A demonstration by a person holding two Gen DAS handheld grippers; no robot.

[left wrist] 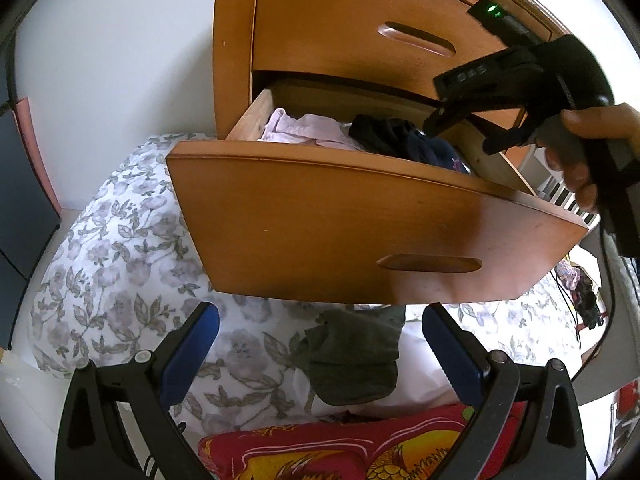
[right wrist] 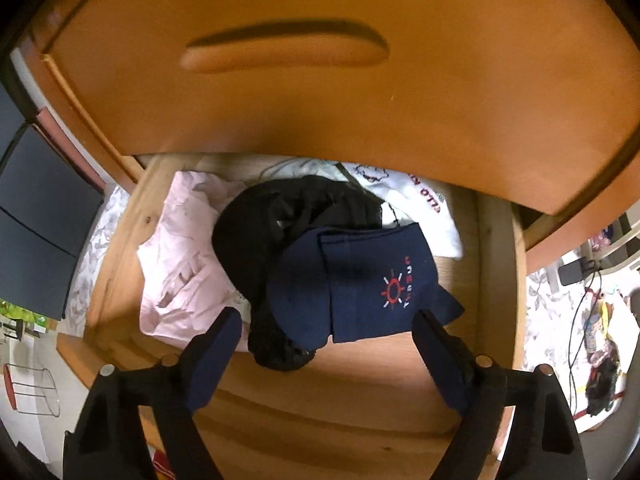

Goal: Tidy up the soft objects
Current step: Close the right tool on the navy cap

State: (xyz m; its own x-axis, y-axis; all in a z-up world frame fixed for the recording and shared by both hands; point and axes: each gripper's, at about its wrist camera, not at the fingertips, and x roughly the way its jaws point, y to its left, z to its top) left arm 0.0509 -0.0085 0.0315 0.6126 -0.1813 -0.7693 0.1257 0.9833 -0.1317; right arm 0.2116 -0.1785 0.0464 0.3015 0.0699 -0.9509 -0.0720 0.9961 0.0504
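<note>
The wooden drawer stands pulled out over the bed. It holds a pink garment, a black garment, a white one with red lettering and, on top, a navy cloth with a red sun logo. My right gripper points down into the drawer, open, just above the navy cloth's near edge with nothing gripped. In the left wrist view a hand holds the right gripper above the drawer's right side. My left gripper is open over a grey garment on the bed.
The upper drawer is shut, close above the open one. A floral bedcover spreads below, with a red and yellow cloth at the near edge. A keyboard and cables lie to the right.
</note>
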